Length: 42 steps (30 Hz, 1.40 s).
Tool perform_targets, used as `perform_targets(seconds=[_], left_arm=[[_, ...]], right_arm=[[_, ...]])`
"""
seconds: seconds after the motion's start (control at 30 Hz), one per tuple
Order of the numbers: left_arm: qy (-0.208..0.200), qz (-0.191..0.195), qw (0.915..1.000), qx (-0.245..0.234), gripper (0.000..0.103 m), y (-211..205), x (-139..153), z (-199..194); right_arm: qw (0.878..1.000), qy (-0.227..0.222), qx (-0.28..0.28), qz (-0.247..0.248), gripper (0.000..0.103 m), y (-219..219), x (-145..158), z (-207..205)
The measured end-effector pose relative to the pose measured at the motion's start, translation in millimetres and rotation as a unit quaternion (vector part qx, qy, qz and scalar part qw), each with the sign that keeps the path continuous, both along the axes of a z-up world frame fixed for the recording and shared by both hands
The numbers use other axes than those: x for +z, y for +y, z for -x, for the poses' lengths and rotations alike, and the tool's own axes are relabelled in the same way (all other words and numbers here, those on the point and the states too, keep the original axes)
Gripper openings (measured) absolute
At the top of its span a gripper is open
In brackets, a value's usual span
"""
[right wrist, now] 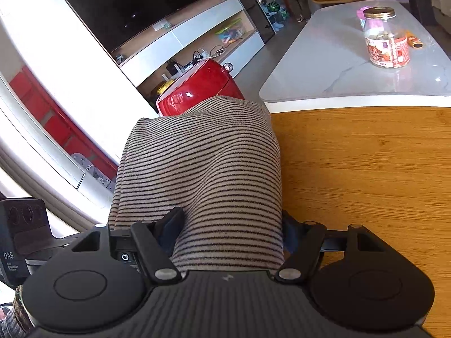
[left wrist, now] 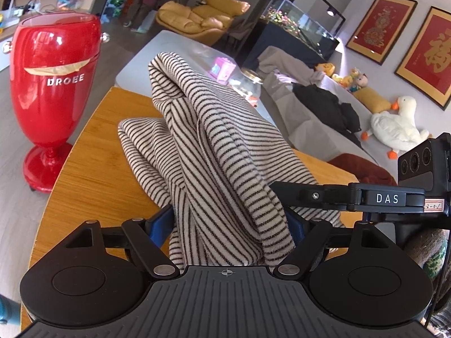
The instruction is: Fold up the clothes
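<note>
Where bunched at centre frame over the wooden table (left wrist: pixel 84 152), striped garment (left wrist: pixel 220 152) found clamped by left gripper (left wrist: pixel 229 225) and right gripper (right wrist: pixel 228 231) alike, lifted in folds, red bin (left wrist: pixel 53 84) noted upper left.

White capitals reading "DROEE" stand on the body of the red goblet-shaped bin (left wrist: pixel 52 84), at about ten o'clock in the left wrist view. "DAS" stands in white on the black arm of the other handheld rig (left wrist: pixel 387 198), at three o'clock there; a small handwritten tag just beside it is too small to read. In the right wrist view "DAS" shows again on a black block (right wrist: pixel 11 256) at eight o'clock, with smaller lines beneath, illegible. The framed red picture (left wrist: pixel 434 56) at two o'clock bears one large gold Chinese character. The jar's label (right wrist: pixel 386 49) cannot be read.
</note>
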State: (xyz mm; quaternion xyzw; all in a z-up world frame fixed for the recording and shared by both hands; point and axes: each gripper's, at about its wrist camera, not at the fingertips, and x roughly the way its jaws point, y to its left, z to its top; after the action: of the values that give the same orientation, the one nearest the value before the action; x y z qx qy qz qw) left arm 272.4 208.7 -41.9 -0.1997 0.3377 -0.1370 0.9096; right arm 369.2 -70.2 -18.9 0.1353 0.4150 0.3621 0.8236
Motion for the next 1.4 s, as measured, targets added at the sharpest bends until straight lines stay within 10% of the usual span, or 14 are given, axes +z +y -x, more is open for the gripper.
perform_targets(seconds=[0.2,0.5,0.73,0.93,1.17,1.4], left_arm=[[-0.007,-0.009,0.9999,-0.012,0.084,-5,3,0],[-0.126,-0.034,0.9913,-0.020,0.085,2,85,-3],[-0.002,-0.051,0.9986,-0.011,0.079,-9,31,-98],[-0.019,-0.069,0.9974,-0.009,0.080,-7,25,-95],[-0.018,-0.071,0.9973,-0.004,0.081,-8,22,-95],[-0.023,-0.105,0.9941,0.016,0.081,-13,40,-76]], right_arm=[[0.999,-0.024,-0.008,0.023,0.074,-5,10,9],[0.969,-0.229,0.006,0.093,0.061,18,53,76],[0.938,-0.283,0.087,0.182,0.064,67,24,119],[0.966,-0.228,0.016,0.118,0.083,22,38,99],[0.992,-0.094,-0.045,0.075,0.082,-6,-1,65],[0.981,-0.152,-0.053,0.110,0.095,-5,6,87]])
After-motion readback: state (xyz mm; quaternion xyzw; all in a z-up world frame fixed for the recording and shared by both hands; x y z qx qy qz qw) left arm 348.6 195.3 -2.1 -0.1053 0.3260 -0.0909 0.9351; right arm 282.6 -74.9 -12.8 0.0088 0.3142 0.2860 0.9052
